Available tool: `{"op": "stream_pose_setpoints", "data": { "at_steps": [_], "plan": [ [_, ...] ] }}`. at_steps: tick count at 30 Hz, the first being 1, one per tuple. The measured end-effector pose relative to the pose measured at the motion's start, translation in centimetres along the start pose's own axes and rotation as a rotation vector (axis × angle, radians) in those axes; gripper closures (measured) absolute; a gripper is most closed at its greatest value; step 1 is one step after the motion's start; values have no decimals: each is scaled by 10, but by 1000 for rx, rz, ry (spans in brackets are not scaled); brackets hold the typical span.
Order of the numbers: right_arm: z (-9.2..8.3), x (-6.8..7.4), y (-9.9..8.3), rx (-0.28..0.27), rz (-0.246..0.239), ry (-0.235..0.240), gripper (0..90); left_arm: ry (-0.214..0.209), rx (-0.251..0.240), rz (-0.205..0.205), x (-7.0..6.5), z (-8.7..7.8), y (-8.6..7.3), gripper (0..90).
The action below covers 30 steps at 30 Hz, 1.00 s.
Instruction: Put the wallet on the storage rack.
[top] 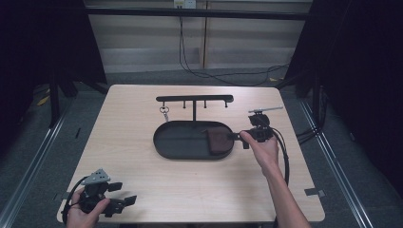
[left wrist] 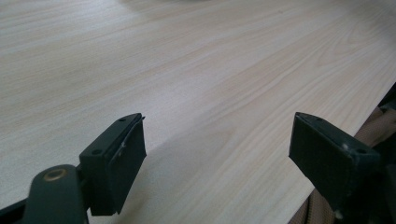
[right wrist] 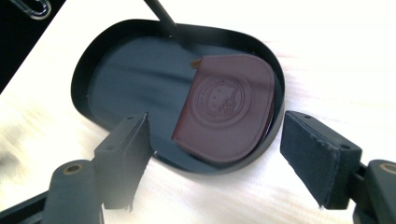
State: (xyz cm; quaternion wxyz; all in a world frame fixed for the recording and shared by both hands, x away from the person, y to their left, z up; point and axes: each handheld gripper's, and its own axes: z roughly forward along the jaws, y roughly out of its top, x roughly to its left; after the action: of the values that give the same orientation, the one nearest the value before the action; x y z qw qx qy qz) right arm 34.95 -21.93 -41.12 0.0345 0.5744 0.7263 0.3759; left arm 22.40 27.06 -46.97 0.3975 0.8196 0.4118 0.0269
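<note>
A black oval tray lies mid-table, and a dark red leather pouch with a round embossed seal rests in its right end. My right gripper is just off that end of the tray, pointing left at it. In the right gripper view its jaws stand open, the pouch lies beyond them inside the tray, and neither pad touches anything. My left gripper sits at the table's near left corner, open and empty, with bare wood between its jaws.
A black hook rack on a thin post rises from the tray's far side, and a key ring hangs from its left hook. The table's near edge runs just beside the left gripper. Cables cross the floor behind the table.
</note>
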Motion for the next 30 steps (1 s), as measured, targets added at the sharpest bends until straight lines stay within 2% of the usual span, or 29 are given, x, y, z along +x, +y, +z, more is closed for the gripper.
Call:
{"op": "stream_pose_setpoints", "data": {
  "at_steps": [10, 18, 25, 30],
  "plan": [
    [-15, -1, -26, -38, -17, 20, 241, -4, 0, 3, 0, 0, 0, 184],
    [-26, -3, -49, -57, -32, 13, 247, -5, 2, 2, 0, -1, 0, 184],
    [-39, -2, -78, -88, -46, 10, 240, 1, -4, -10, 1, -1, 0, 184],
    [-52, 0, -99, -106, -60, -8, 237, 5, 4, -2, 1, 0, 1, 184]
  ]
}}
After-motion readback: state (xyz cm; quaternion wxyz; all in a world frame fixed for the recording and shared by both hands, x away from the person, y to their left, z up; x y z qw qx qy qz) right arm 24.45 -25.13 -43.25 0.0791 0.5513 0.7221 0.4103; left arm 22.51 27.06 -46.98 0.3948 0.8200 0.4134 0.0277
